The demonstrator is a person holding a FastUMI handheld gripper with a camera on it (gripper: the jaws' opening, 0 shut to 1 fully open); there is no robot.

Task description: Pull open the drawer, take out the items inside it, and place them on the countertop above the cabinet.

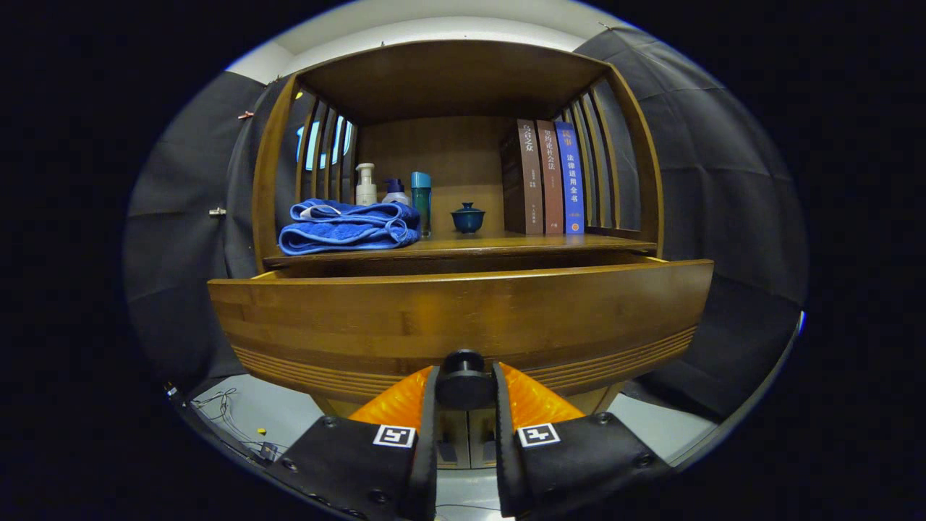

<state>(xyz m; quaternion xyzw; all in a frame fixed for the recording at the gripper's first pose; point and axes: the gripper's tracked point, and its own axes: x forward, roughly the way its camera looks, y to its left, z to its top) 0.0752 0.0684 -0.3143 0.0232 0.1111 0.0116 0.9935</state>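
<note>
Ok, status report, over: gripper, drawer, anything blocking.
Gripper shut on round black drawer knob. Curved wooden drawer part open, contents hidden behind its front. Folded blue towel on the countertop; nothing blocks the pull.

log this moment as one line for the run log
phase: drawer pull | tongs: shut on drawer knob | drawer: partly out | contents: hidden behind drawer front | countertop: towel, bottles, cup, books
</note>
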